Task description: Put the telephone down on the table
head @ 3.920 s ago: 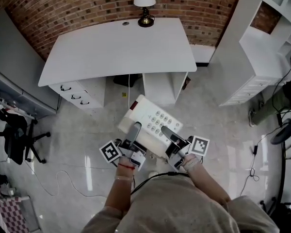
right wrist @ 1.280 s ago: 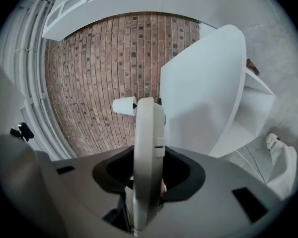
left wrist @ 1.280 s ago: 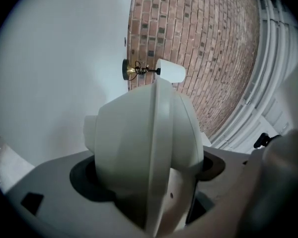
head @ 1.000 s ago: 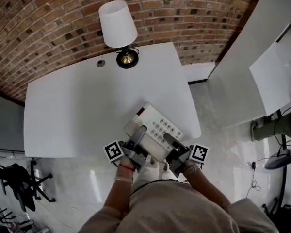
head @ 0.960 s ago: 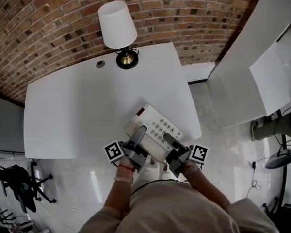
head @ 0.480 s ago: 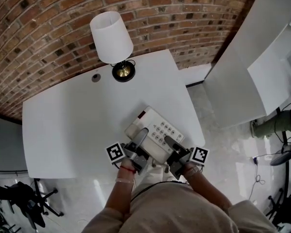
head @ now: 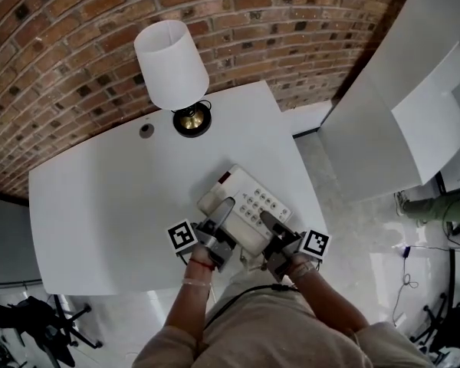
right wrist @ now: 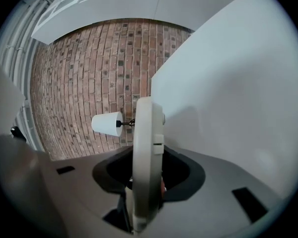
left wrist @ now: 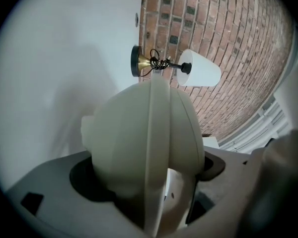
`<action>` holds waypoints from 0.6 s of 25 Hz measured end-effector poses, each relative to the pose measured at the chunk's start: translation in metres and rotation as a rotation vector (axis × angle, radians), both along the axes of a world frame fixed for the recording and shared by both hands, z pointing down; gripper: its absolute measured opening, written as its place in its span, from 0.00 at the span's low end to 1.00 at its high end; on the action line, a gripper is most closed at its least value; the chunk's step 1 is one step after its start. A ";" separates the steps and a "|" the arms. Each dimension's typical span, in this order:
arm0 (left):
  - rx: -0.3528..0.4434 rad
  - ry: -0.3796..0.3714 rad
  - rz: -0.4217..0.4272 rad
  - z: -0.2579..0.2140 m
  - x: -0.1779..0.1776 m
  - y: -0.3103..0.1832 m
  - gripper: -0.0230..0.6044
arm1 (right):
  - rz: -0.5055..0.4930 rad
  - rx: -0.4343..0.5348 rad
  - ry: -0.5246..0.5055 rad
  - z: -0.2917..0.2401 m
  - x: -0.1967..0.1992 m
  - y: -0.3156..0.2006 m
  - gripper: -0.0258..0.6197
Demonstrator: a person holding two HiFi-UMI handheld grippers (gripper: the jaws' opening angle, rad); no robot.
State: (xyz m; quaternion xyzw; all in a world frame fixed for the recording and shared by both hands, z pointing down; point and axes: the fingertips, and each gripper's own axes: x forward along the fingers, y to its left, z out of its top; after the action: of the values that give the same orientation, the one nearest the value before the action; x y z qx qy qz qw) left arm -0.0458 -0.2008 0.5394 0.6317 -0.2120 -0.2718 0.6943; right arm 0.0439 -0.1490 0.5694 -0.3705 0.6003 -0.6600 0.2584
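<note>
The phone [head: 248,202], stiff smooth plastic, probably light but slippery with a loose handset [left wrist: 134,152], hung over the near edge of the table [head: 115,205], sensibly gripped at both sides: left gripper [head: 224,209] clamped on the handset end, right gripper [head: 265,221] part-closed on the thin right rim.

Head view looks steeply down onto the fingers [head: 224,208]; both close gripper views face past them, sharing the white-shaded brass lamp [head: 172,66].
</note>
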 end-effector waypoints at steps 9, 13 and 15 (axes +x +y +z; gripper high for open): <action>-0.025 -0.013 0.017 0.007 0.005 -0.026 0.75 | 0.021 -0.027 -0.009 0.007 0.004 -0.024 0.28; -0.024 -0.019 0.018 0.010 0.006 -0.038 0.75 | 0.026 -0.034 -0.010 0.009 0.005 -0.035 0.28; -0.028 -0.021 0.019 0.011 0.007 -0.042 0.75 | 0.029 -0.038 -0.014 0.011 0.005 -0.040 0.28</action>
State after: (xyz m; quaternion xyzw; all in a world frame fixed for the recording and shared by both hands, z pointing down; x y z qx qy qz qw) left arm -0.0389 -0.2431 0.5507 0.6268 -0.2172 -0.2554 0.7033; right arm 0.0493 -0.1887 0.5802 -0.3794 0.5806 -0.6699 0.2648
